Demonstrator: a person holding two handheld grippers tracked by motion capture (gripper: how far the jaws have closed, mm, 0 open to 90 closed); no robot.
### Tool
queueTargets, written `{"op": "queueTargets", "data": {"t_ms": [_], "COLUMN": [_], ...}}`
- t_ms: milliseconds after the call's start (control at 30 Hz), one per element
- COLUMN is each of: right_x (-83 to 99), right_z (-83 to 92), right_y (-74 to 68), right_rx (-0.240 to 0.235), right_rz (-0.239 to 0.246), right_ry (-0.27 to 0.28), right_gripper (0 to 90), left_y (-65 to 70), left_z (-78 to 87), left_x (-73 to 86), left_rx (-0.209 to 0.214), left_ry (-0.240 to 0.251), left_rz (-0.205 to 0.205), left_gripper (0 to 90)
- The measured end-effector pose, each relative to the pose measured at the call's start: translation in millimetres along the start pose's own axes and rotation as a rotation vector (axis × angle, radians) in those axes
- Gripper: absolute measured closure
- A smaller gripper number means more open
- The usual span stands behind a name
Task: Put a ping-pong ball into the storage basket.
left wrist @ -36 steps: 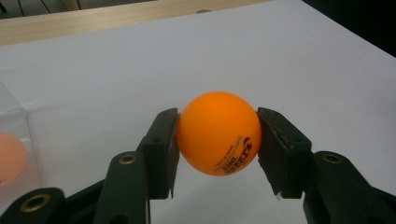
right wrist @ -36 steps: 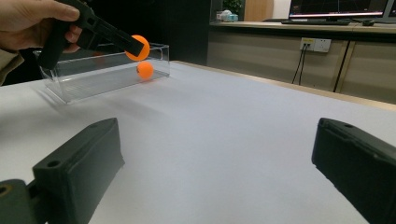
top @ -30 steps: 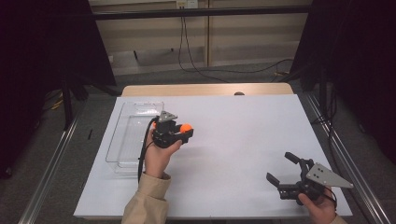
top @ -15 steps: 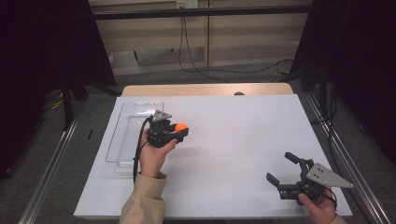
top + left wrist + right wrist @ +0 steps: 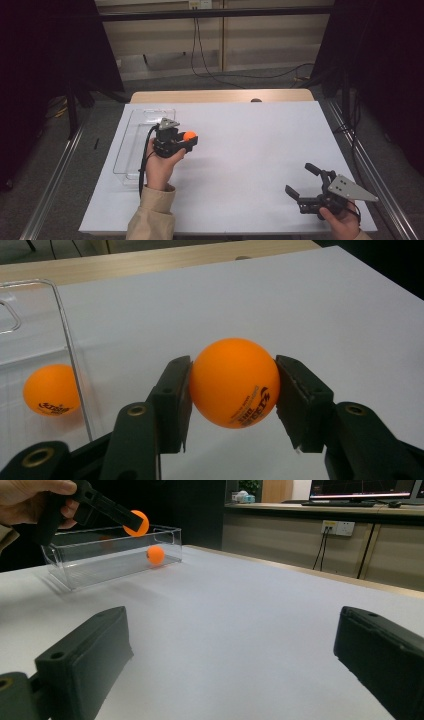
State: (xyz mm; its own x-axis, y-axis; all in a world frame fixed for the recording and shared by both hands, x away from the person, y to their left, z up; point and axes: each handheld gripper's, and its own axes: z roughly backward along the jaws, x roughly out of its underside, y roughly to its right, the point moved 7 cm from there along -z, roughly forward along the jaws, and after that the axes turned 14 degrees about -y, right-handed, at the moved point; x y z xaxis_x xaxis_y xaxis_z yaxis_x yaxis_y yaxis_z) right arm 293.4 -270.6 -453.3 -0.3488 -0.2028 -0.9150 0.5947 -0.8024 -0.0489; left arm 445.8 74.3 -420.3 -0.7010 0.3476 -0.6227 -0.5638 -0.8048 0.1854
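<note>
My left gripper [image 5: 189, 137] is shut on an orange ball [image 5: 189, 135], held above the white table just right of a clear plastic box [image 5: 122, 150]. In the left gripper view the ball [image 5: 234, 382] sits squeezed between both pads, with printed lettering on its lower side. A second orange ball [image 5: 51, 389] lies inside the box [image 5: 70, 345]. My right gripper [image 5: 300, 179] rests near the table's front right corner, open, nothing between its jaws. From the right gripper view the held ball [image 5: 137, 522] hangs over the box's near wall [image 5: 115, 555], and the second ball [image 5: 155, 555] lies on its floor.
The white table top [image 5: 250, 150] stretches between the two hands. A wooden strip [image 5: 220, 96] runs along its far edge. Metal rails [image 5: 55, 175] flank the table, and cables [image 5: 235, 82] lie on the floor behind it.
My left gripper has shifted a little to the left with the ball, closer to the box. The right gripper has stayed where it was.
</note>
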Motion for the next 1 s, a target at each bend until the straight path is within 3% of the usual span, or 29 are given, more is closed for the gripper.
{"op": "queueTargets", "data": {"t_ms": [433,1000], "right_x": [-0.1,-0.5], "right_z": [-0.1,-0.5], "right_y": [-0.2,-0.6], "right_rx": [0.000,-0.001], "right_rz": [0.000,0.001], "right_ry": [0.000,0.001], "right_gripper": [1.4,1.4], "left_y": [-5.5,-29.7], "left_z": [4.5,20.9], "left_x": [1.0,6.7], "left_rx": [-0.009,-0.070], "left_ry": [0.006,0.031], "left_rz": [0.016,0.060], "left_gripper": [50.9,50.9]}}
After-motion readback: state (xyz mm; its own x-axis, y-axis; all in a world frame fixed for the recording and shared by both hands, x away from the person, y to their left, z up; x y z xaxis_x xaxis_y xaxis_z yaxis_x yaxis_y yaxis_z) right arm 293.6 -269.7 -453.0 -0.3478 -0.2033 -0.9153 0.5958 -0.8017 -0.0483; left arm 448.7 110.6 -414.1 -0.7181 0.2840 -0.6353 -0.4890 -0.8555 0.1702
